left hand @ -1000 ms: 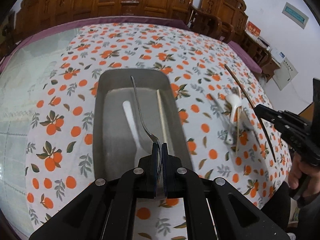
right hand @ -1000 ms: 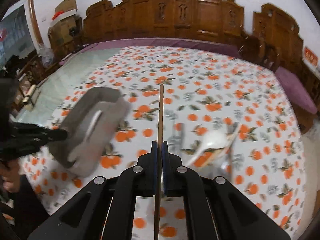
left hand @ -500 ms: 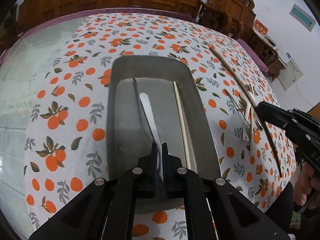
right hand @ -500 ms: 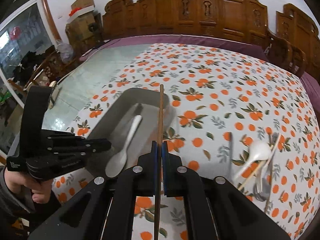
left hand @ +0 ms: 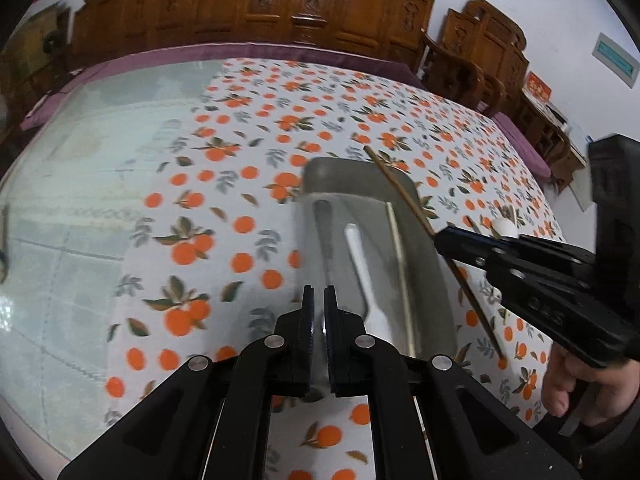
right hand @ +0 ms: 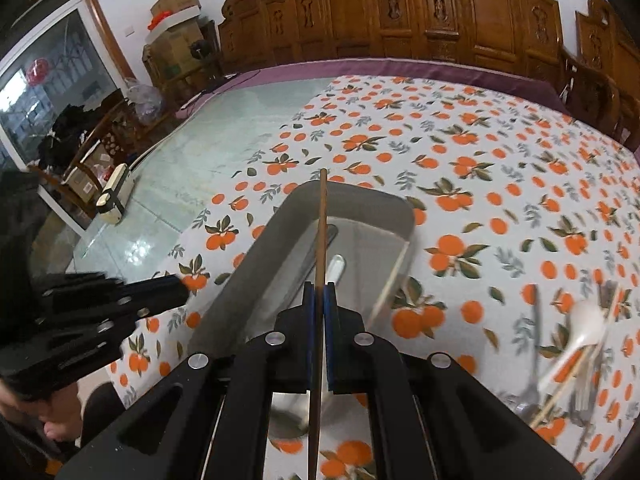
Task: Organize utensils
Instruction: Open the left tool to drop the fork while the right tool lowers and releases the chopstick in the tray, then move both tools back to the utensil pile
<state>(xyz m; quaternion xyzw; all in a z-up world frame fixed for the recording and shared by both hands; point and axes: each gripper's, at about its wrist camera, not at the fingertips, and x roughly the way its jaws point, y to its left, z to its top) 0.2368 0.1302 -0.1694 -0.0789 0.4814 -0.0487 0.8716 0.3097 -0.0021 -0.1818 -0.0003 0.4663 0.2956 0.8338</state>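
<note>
A grey metal tray (left hand: 432, 280) (right hand: 248, 264) sits on the orange-print cloth. In it lie a fork (left hand: 325, 236), a white spoon (left hand: 360, 268) (right hand: 336, 268) and a pale chopstick (left hand: 400, 268) (right hand: 390, 284). My left gripper (left hand: 319, 300) (right hand: 182, 284) is shut by the tray's near left rim, and I see nothing between its fingers. My right gripper (right hand: 319, 292) (left hand: 440, 236) is shut on a dark brown chopstick (right hand: 322, 224) (left hand: 400, 192). It holds the stick slanting above the tray's right side.
More utensils lie in a heap on the cloth right of the tray: a white spoon (right hand: 584, 320), forks (right hand: 534, 360) and chopsticks. Bare glass tabletop (left hand: 80, 200) lies to the left. Carved wooden chairs (right hand: 440, 20) line the far edge. A hand (left hand: 576, 384) grips the right tool.
The left gripper drew back and left off the fork, which now lies in the tray. The right gripper carried the dark chopstick leftward from the heap to above the tray.
</note>
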